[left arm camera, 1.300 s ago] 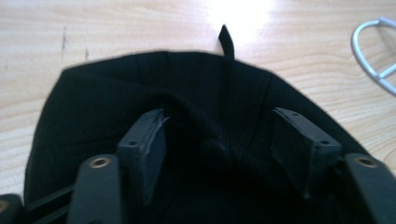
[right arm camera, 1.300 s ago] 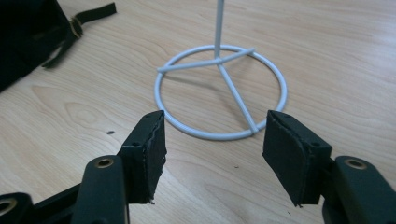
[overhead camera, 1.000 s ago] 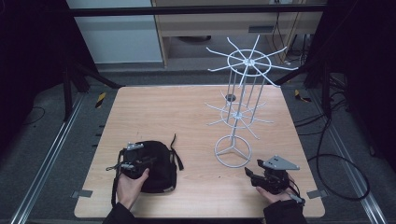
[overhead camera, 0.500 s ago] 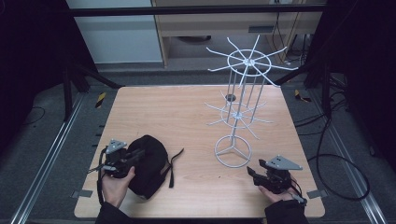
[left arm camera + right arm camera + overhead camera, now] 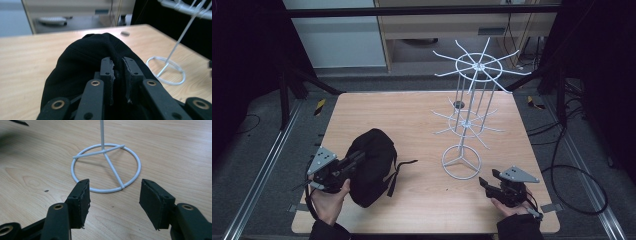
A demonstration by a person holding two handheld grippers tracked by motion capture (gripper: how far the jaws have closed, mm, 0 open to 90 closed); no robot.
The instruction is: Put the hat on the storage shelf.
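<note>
1. Now the left gripper point(image 5: 357, 159) is pinching the black cap point(image 5: 372, 165) between nearly closed jaws; the cap is lying on the table point(image 5: 412, 115), front-left.
2. Meanwhile the right gripper point(image 5: 113, 200) is gaping wide, facing the white wire rack point(image 5: 461, 161)'s ring base.

Fabric between left gripper point(image 5: 117, 75) jaws hidden; black bag point(image 5: 95, 57) strap perhaps pinched.

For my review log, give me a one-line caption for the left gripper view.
Left gripper pinching a fold of the black cap on the wooden table, white wire rack beyond.
</note>
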